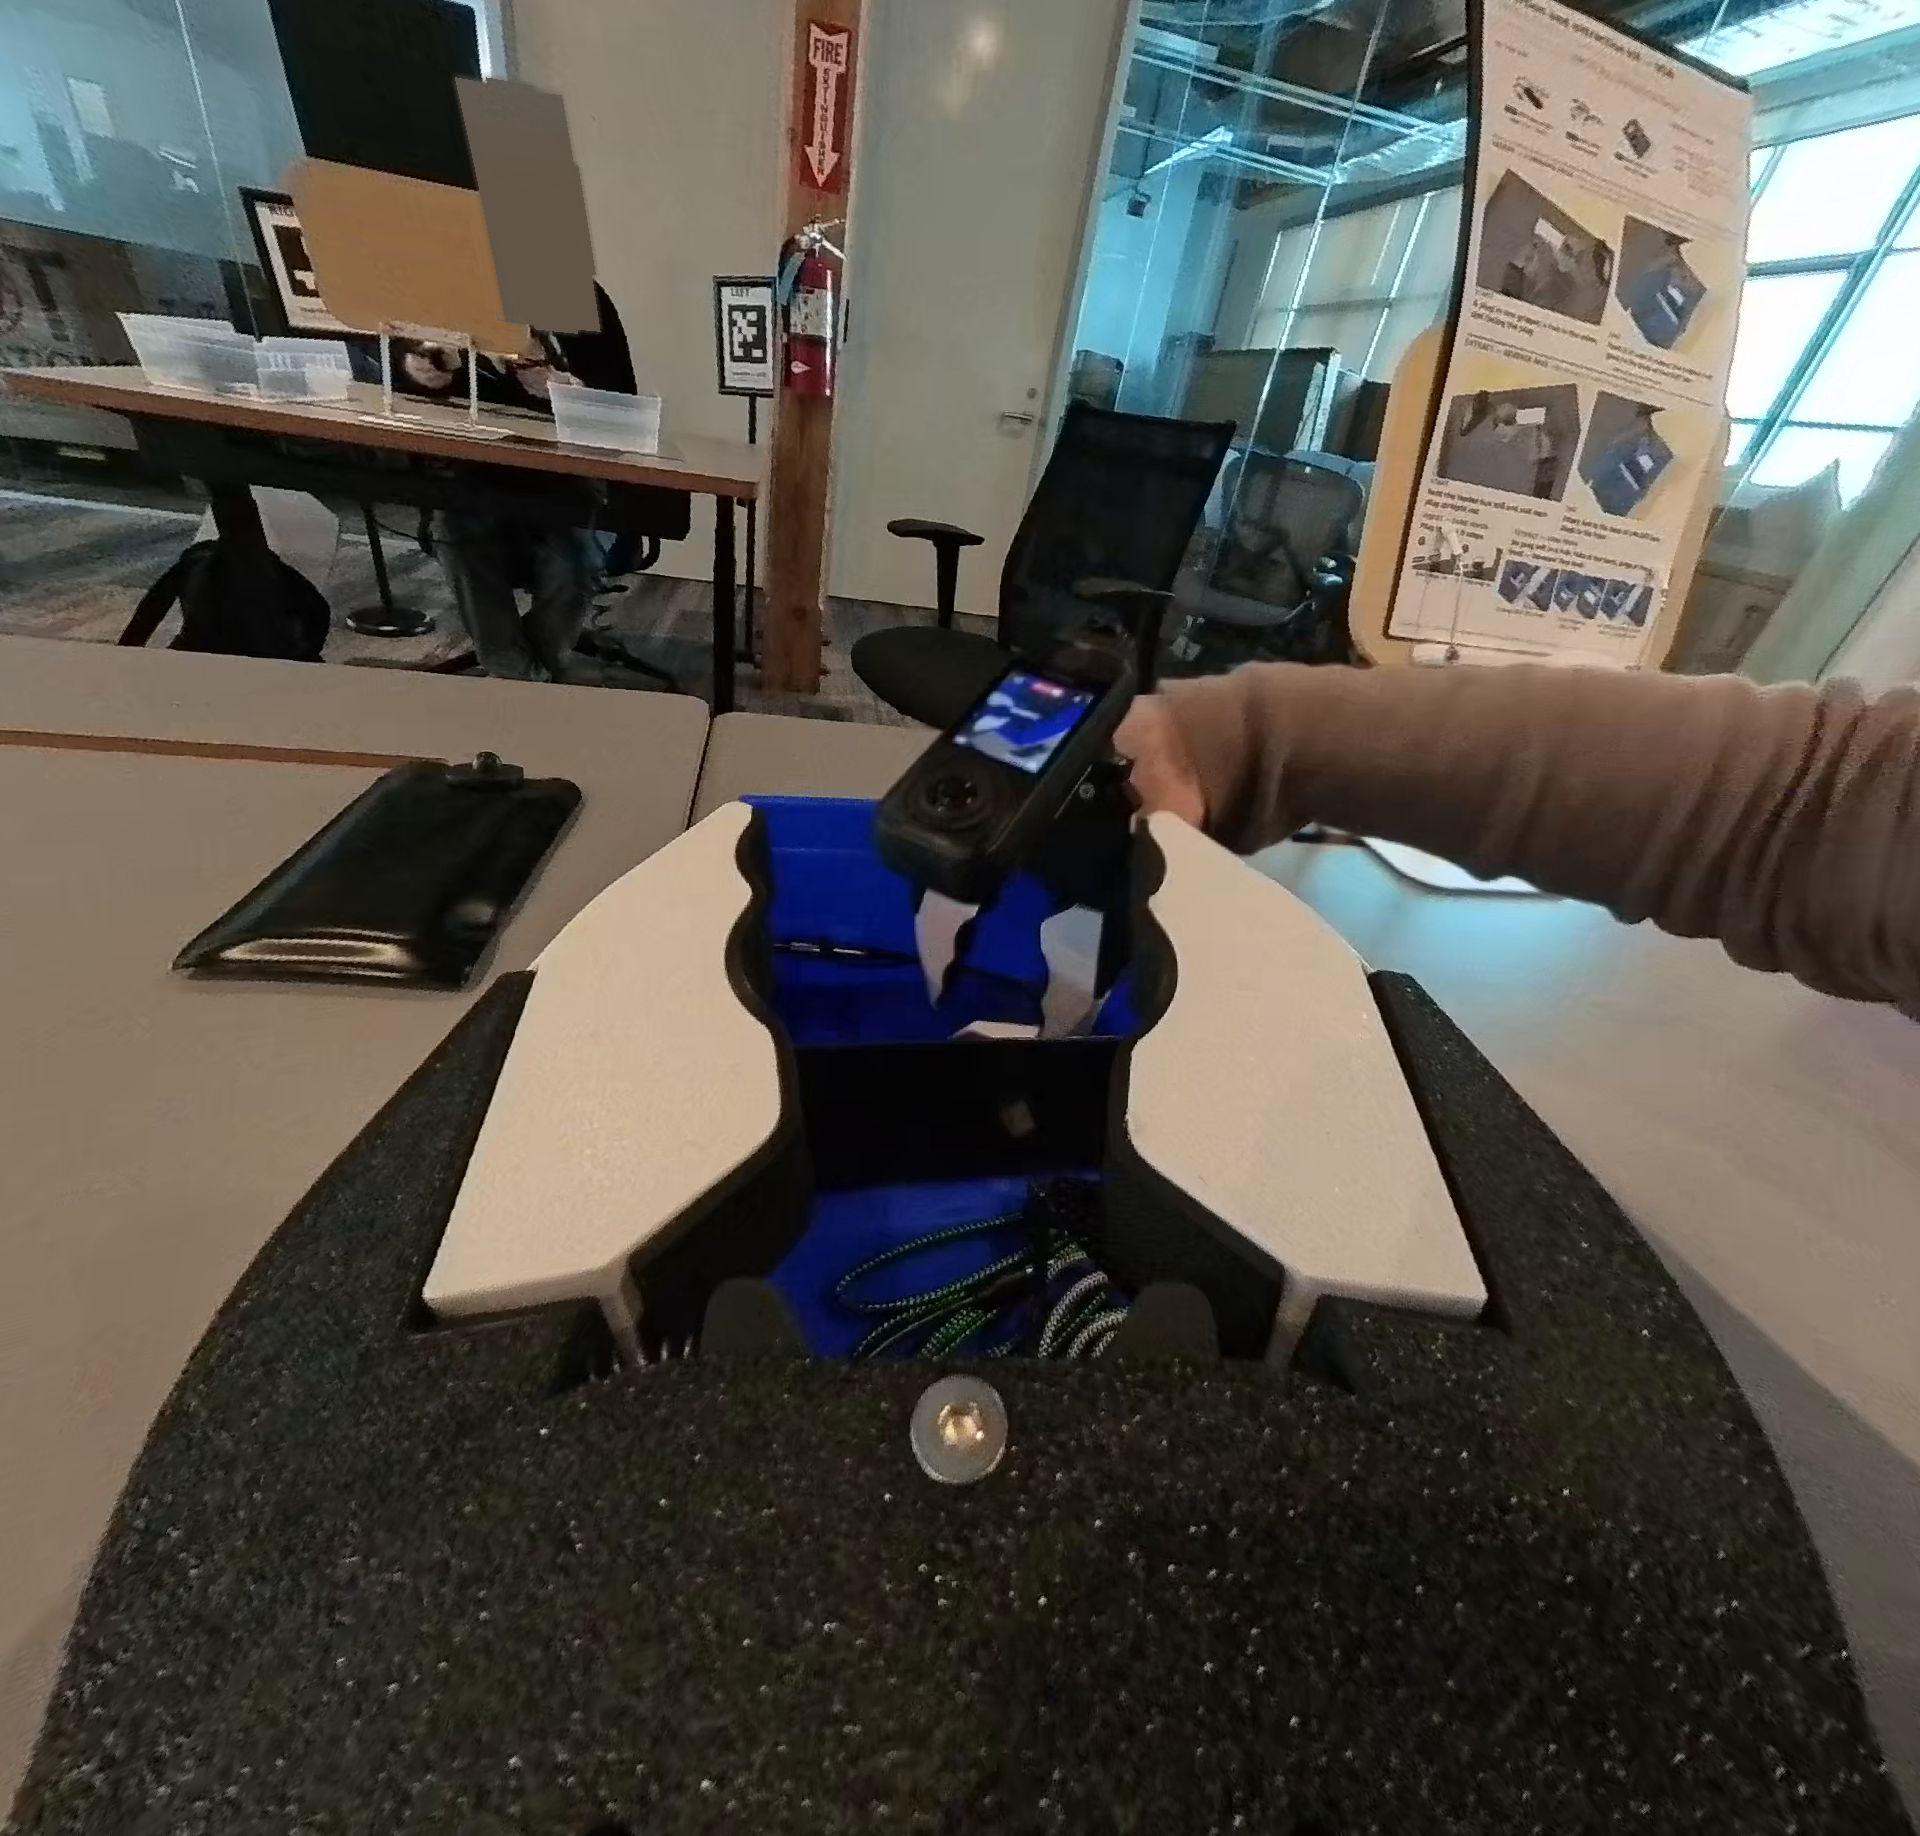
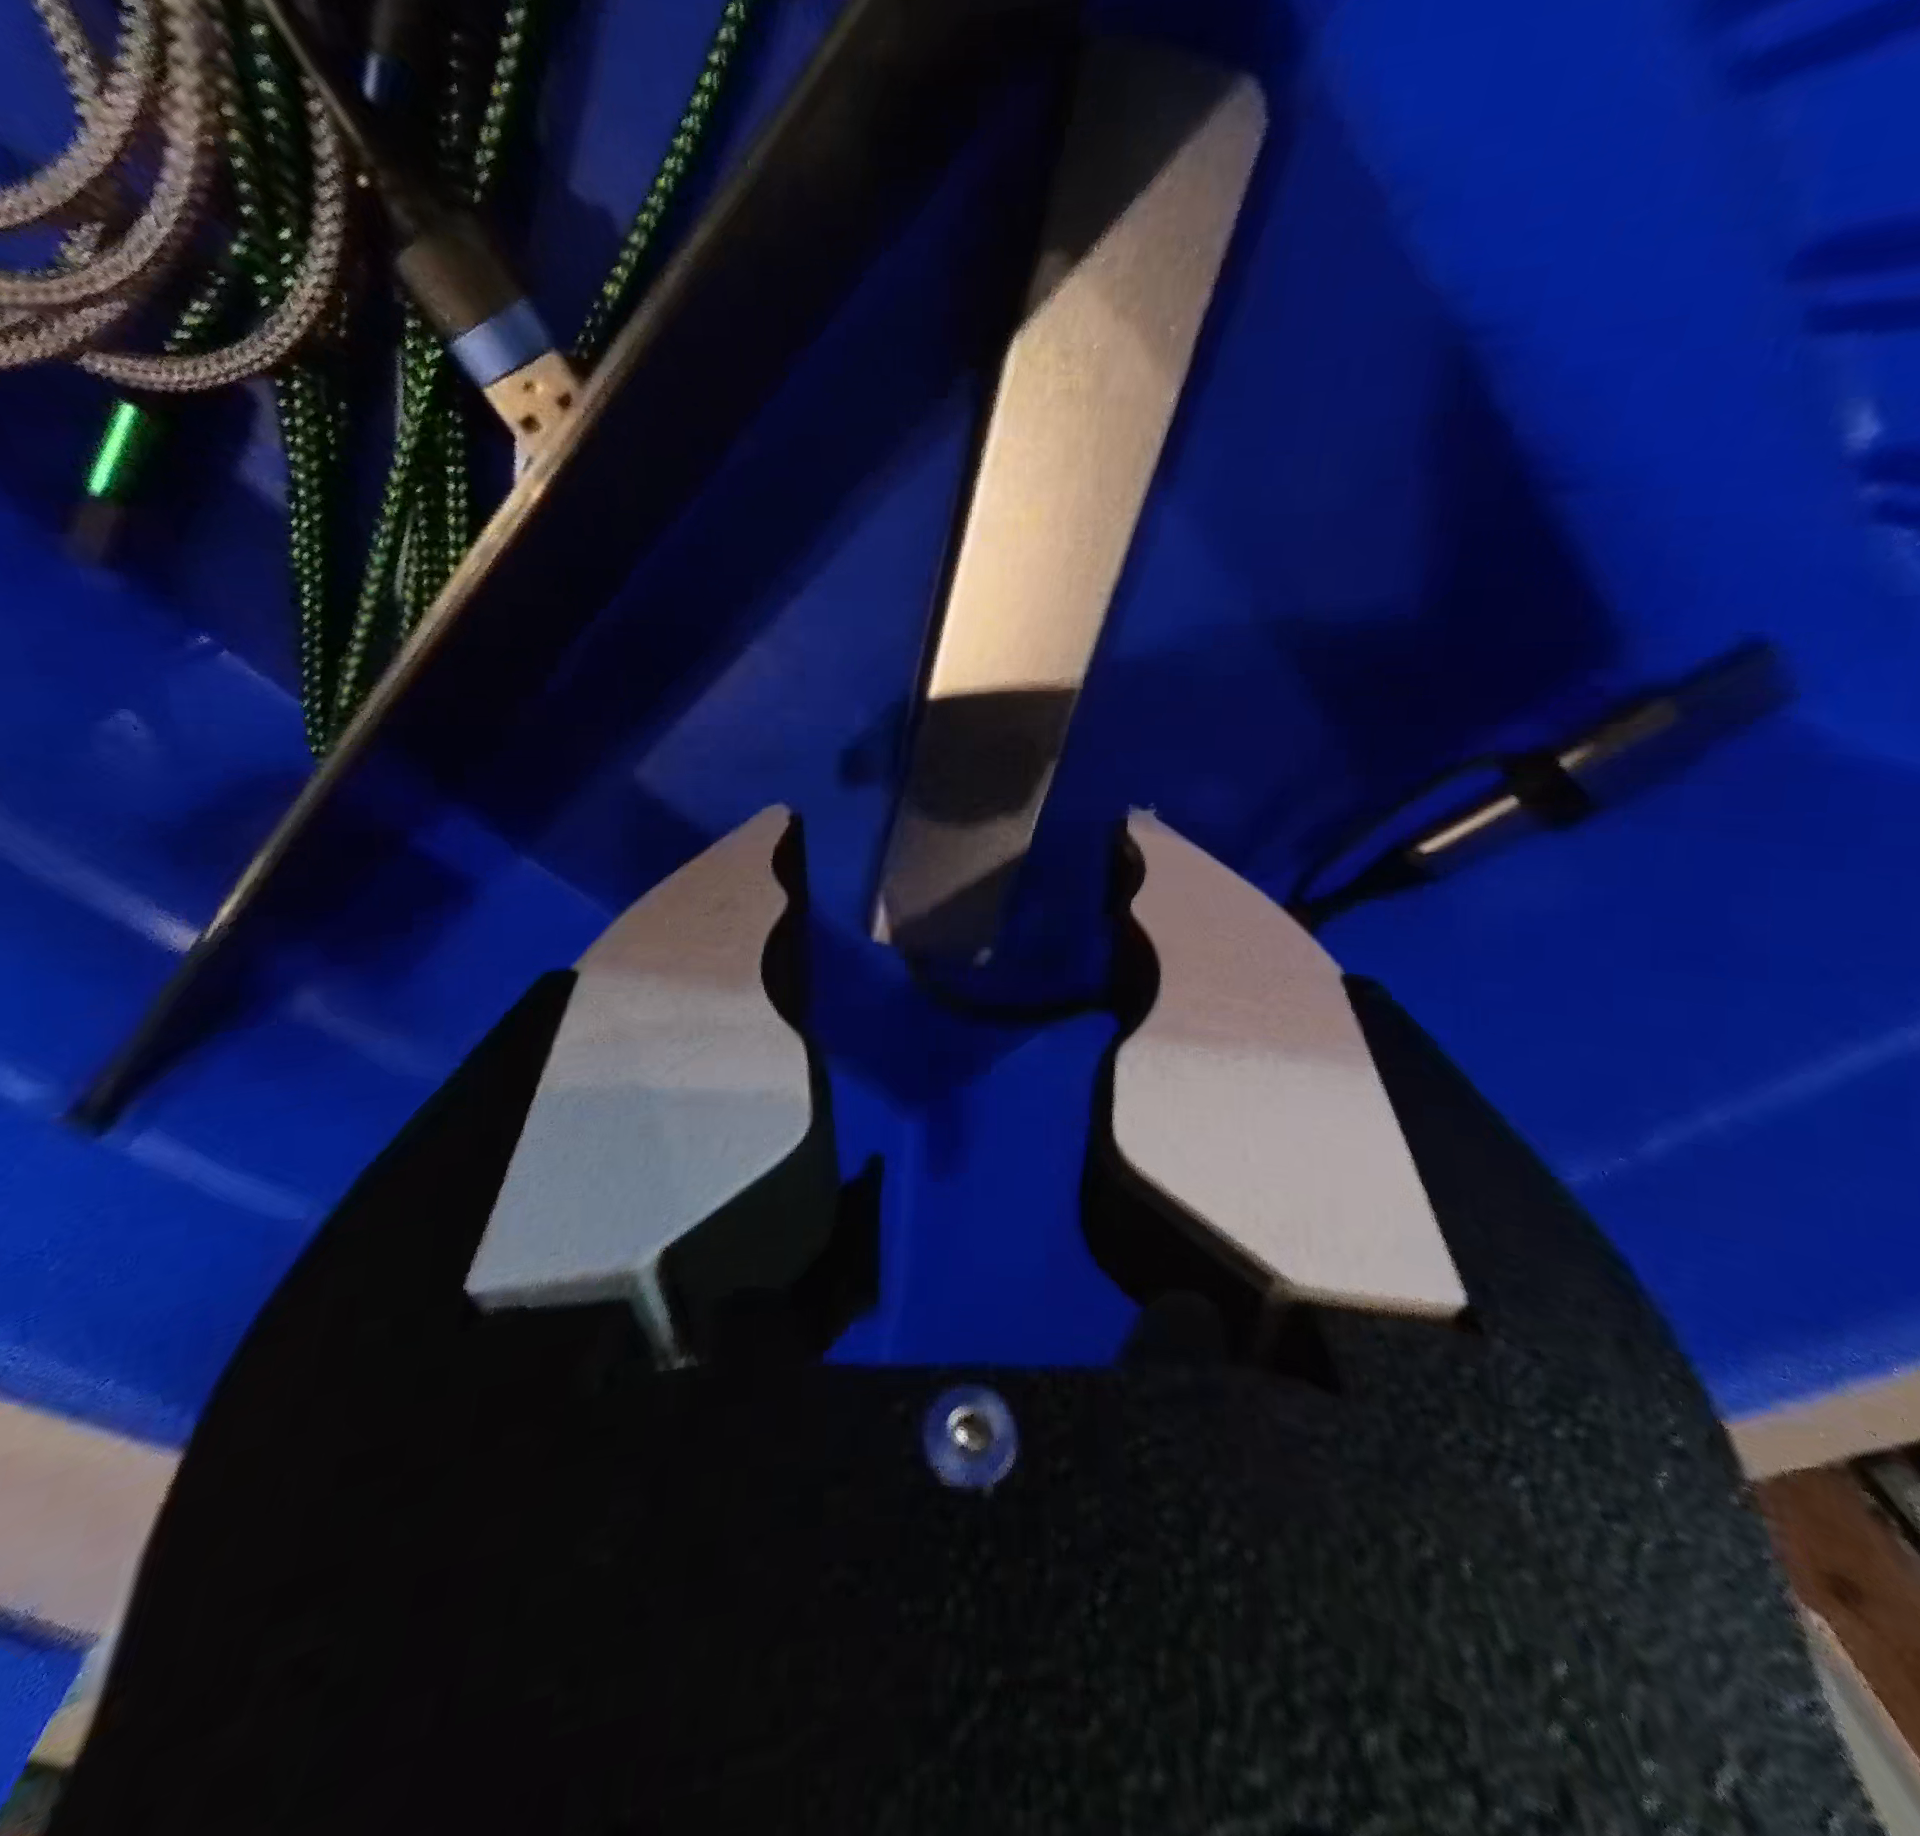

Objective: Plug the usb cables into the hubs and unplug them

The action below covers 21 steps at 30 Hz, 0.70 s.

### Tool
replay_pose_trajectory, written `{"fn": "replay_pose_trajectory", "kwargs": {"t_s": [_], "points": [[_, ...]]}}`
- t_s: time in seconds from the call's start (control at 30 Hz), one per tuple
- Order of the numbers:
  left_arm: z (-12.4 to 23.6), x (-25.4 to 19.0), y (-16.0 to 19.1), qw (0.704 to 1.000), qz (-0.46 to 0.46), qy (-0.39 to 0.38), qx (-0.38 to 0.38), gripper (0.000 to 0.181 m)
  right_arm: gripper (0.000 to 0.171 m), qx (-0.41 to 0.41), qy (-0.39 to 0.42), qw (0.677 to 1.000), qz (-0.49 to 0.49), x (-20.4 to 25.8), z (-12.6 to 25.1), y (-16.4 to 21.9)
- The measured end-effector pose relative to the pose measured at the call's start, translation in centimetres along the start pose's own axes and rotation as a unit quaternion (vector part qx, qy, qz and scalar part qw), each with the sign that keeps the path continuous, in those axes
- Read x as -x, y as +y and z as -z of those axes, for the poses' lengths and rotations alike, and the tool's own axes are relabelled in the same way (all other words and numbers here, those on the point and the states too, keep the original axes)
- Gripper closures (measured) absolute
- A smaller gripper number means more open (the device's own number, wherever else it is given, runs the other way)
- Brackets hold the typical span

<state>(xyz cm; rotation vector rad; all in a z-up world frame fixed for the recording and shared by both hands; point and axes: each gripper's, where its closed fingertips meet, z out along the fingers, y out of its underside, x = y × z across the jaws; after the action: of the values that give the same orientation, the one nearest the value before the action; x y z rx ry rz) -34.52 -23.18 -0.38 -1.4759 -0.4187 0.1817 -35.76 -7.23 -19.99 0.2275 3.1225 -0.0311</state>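
Note:
A blue bin (image 1: 821, 893) sits on the grey table, split by a black divider (image 1: 956, 1100). Braided cables (image 1: 966, 1287), green-black and white-patterned, lie in its near compartment. My left gripper (image 1: 948, 830) is open and empty above the bin. My right gripper (image 1: 1008, 997) reaches down into the far compartment. In the right wrist view the right gripper (image 2: 958, 830) is open, and the near end of a long silver hub (image 2: 1049, 498) lies between its fingertips, not gripped. A second hub (image 2: 1600, 747) with a black lead lies to the right. Cables (image 2: 416, 436) and a blue-banded plug (image 2: 499, 342) lie beyond the divider (image 2: 582, 498).
A black pouch (image 1: 384, 872) lies on the table to the left of the bin. A person's sleeved arm (image 1: 1507, 799) comes in from the right. Behind stand an office chair (image 1: 1049, 581), a poster board (image 1: 1558, 332) and a desk with a seated person. About 25 cm separates my left fingertips from my right. My left tips are about 20 cm from the blue-banded plug (image 2: 499, 342), my right tips only 8 cm.

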Motion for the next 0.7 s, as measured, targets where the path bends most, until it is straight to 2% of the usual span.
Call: {"fn": "replay_pose_trajectory", "kwargs": {"t_s": [0.13,0.27,0.4,0.53,0.7], "points": [[-0.1,-0.1,0.2,1.0,-0.006,-0.001,0.01,0.114,0.115,0.018,-0.016,1.0,-0.003,0.2,-1.4,-0.2],[-0.1,-0.3,0.0,1.0,-0.009,0.001,0.007,0.114,0.14,0.024,-0.006,1.0,-0.007,0.1,-1.7,-0.2],[0.0,-0.5,-0.1,1.0,-0.013,0.005,0.005,0.114,0.141,0.012,0.026,1.0,-0.003,-0.5,-1.1,0.3],[0.2,-0.7,-0.4,1.0,-0.021,0.007,0.0,0.113,0.141,-0.057,0.072,0.996,-0.019,-0.8,1.4,0.4],[0.1,-1.3,-0.7,0.999,-0.028,0.013,-0.003,0.113,0.142,-0.148,0.164,0.975,-0.024,0.0,6.4,1.2]]}}
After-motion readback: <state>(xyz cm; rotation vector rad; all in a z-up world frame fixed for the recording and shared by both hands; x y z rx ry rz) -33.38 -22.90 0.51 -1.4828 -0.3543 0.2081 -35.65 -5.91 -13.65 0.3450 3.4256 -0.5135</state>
